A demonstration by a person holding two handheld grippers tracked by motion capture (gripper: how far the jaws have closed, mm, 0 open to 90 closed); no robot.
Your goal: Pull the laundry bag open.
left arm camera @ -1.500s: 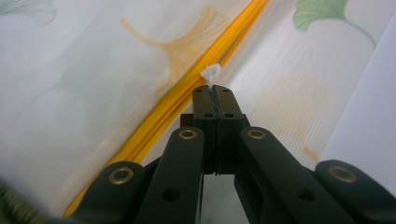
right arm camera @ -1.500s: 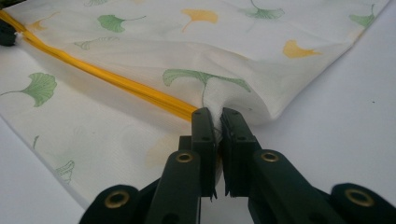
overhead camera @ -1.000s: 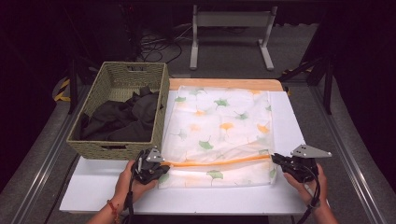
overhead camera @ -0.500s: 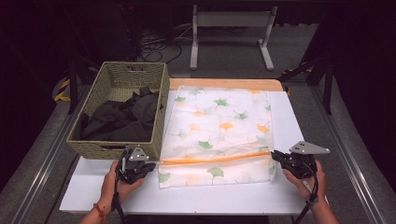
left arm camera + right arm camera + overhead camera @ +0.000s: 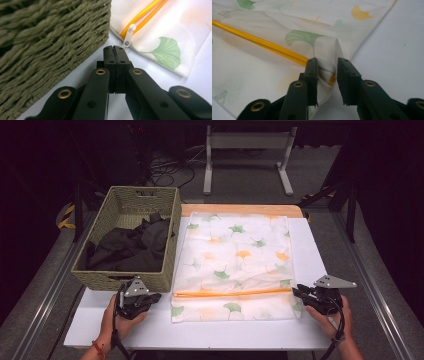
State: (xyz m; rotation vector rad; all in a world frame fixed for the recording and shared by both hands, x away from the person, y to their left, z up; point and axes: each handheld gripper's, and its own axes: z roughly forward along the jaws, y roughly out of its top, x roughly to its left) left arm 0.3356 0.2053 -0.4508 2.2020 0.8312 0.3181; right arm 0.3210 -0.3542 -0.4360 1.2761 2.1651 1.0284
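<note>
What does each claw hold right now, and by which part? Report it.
Nothing is gripped. The left claw is shut and empty, short of the white zipper pull. The right claw has just been opening; the white leaf-print mesh bag's corner lies loose between its jaws.

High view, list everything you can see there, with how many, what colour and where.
bag: one, white mesh with green and orange leaf print, flat at the table's middle
zipper: one, orange, across the bag near its front edge; white pull at its basket end
basket: one, olive woven, at the table's left, beside the bag
clothes: a dark heap, inside the basket
board: one, wooden, under the bag's far edge
table: one, white top
stand: one, pale metal, on the floor behind the table
left gripper: one, black, shut and empty, front of the basket
right gripper: one, black, jaws just opened, bag corner loose between them
hands: two, at the front edge
</note>
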